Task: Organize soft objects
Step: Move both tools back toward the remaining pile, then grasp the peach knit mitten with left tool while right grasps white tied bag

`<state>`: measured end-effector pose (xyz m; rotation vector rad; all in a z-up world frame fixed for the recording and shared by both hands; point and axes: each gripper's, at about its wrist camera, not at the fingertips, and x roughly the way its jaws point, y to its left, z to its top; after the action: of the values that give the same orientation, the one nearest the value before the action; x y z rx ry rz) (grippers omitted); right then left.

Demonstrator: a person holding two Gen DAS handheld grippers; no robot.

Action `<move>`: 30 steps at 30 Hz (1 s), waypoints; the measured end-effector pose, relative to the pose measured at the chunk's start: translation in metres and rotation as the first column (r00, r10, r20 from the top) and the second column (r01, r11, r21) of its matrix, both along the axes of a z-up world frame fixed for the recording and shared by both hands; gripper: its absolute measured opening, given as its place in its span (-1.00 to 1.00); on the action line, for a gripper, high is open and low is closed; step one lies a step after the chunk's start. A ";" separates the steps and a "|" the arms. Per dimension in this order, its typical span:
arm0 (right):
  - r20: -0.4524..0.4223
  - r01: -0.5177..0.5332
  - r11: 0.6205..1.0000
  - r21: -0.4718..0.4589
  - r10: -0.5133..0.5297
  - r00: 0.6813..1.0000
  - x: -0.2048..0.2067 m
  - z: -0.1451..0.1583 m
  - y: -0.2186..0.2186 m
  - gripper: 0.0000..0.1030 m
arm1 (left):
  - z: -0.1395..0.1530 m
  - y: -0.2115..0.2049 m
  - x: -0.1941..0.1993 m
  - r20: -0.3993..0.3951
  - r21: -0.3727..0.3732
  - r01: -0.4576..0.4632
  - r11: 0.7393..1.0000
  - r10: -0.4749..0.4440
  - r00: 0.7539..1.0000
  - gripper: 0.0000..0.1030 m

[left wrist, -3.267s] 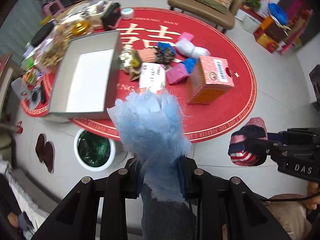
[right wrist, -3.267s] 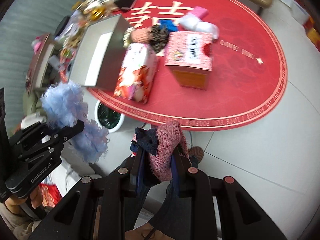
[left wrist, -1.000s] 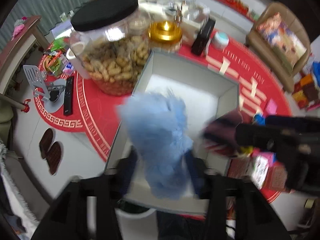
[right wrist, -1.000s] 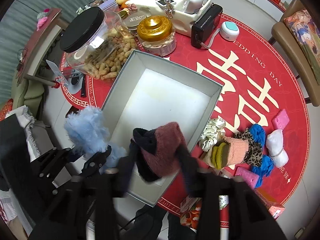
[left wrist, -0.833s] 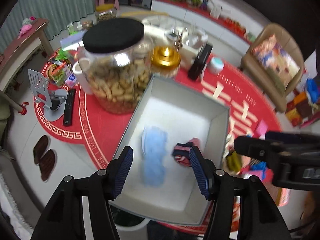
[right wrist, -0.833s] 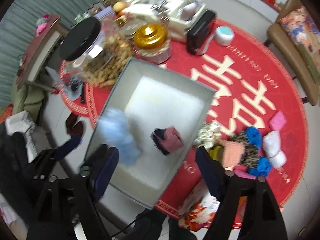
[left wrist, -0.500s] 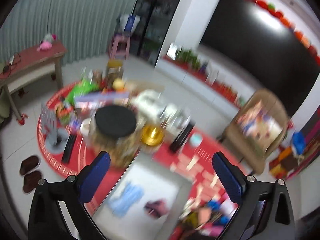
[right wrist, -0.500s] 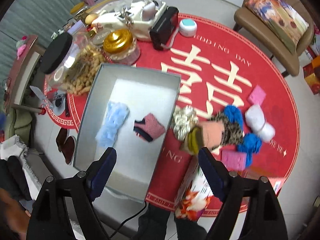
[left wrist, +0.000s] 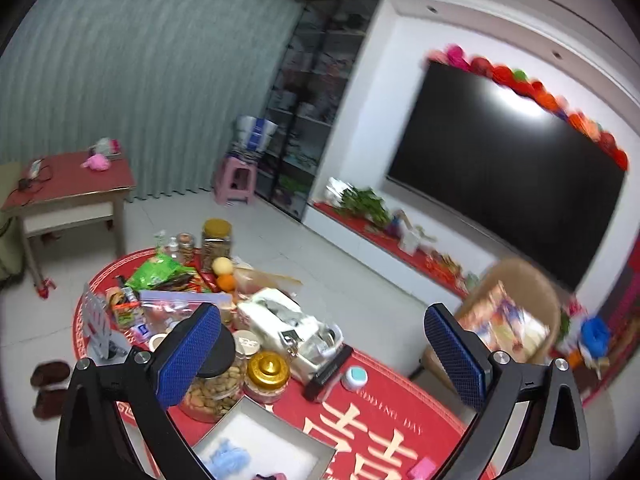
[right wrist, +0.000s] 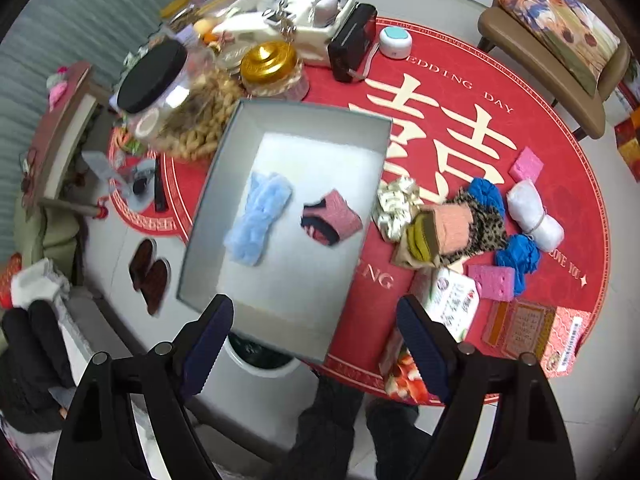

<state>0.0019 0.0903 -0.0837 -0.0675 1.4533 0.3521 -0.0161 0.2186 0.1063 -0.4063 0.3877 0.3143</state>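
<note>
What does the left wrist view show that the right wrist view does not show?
Only the left wrist view shows the black television on the wall and the glass shelves.

Only the right wrist view shows the pile of soft items beside the grey box, and the pink sock whole.

Both show the fluffy blue item lying in the box, the gold-lidded jar, and open jaws.

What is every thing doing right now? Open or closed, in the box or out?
Left gripper: open, empty.
Right gripper: open, empty.
Box: open, no lid on.
Blue fluffy cloth: lying in the box.
Pink sock: lying in the box, apart from the blue cloth.
Peanut jar: closed, black lid on.
Gold-lid jar: closed.
Pile of soft things: out on the red mat beside the box.
</note>
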 end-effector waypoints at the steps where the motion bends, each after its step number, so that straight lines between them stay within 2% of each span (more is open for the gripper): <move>1: -0.006 0.003 1.000 0.004 -0.003 1.000 -0.002 0.000 -0.005 0.68 | -0.006 -0.002 0.008 -0.055 0.020 0.050 0.999 -0.049 0.997 0.98; 3: -0.037 0.049 0.998 0.029 -0.048 0.998 -0.003 -0.001 -0.028 0.68 | -0.022 -0.010 0.019 -0.178 0.035 0.134 0.990 -0.126 0.976 0.98; 4: -0.052 0.082 0.996 0.036 -0.080 0.995 -0.001 -0.001 -0.042 0.68 | -0.033 -0.014 0.025 -0.250 0.027 0.178 0.984 -0.166 0.954 0.98; 6: -0.067 0.160 0.987 0.034 -0.157 0.985 0.003 -0.001 -0.076 0.68 | -0.065 -0.025 0.036 -0.392 -0.035 0.275 0.961 -0.267 0.880 0.98; 7: -0.066 0.193 0.981 0.030 -0.191 0.979 0.004 0.001 -0.091 0.68 | -0.075 -0.032 0.038 -0.429 -0.062 0.306 0.950 -0.302 0.851 0.98; 8: -0.057 0.245 0.969 0.023 -0.244 0.968 0.005 0.003 -0.115 0.68 | -0.091 -0.041 0.042 -0.484 -0.101 0.345 0.933 -0.349 0.803 0.98; 11: -0.036 0.356 0.935 0.005 -0.355 0.934 0.008 0.011 -0.170 0.68 | -0.118 -0.074 0.050 -0.571 -0.171 0.426 0.888 -0.442 0.692 0.98; 12: -0.031 0.390 0.921 -0.001 -0.390 0.920 0.009 0.013 -0.188 0.68 | -0.124 -0.083 0.052 -0.586 -0.182 0.444 0.877 -0.459 0.668 0.98; 13: -0.026 0.423 0.906 -0.004 -0.423 0.906 0.011 0.015 -0.205 0.68 | -0.134 -0.097 0.056 -0.613 -0.199 0.473 0.858 -0.486 0.623 0.98; 14: -0.021 0.461 0.887 -0.008 -0.461 0.887 0.014 0.019 -0.225 0.68 | -0.141 -0.107 0.058 -0.634 -0.210 0.491 0.846 -0.500 0.590 0.98; 15: -0.020 0.485 0.874 -0.012 -0.486 0.874 0.016 0.020 -0.239 0.68 | -0.151 -0.120 0.061 -0.664 -0.225 0.510 0.830 -0.514 0.543 0.98; 17: -0.021 0.525 0.851 -0.019 -0.526 0.850 0.022 0.020 -0.267 0.68 | -0.168 -0.139 0.063 -0.700 -0.252 0.525 0.813 -0.528 0.481 0.98; 20: -0.027 0.530 0.847 -0.034 -0.531 0.847 0.035 0.014 -0.289 0.68 | -0.189 -0.158 0.070 -0.730 -0.292 0.504 0.813 -0.530 0.432 0.98; 24: -0.062 0.461 0.886 -0.049 -0.463 0.884 0.061 -0.005 -0.300 0.68 | -0.219 -0.173 0.084 -0.762 -0.329 0.433 0.839 -0.507 0.403 0.98; 27: -0.099 0.399 0.916 -0.042 -0.401 0.911 0.087 -0.027 -0.303 0.68 | -0.251 -0.187 0.099 -0.806 -0.317 0.413 0.854 -0.472 0.357 0.98; 30: -0.132 0.334 0.941 -0.053 -0.338 0.932 0.110 -0.055 -0.304 0.68 | -0.278 -0.193 0.109 -0.840 -0.297 0.385 0.874 -0.431 0.329 0.98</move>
<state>0.1123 -0.2133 -0.1385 0.1848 1.5769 0.0541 0.0925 0.0253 -0.1714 -0.1227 1.5639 -0.0256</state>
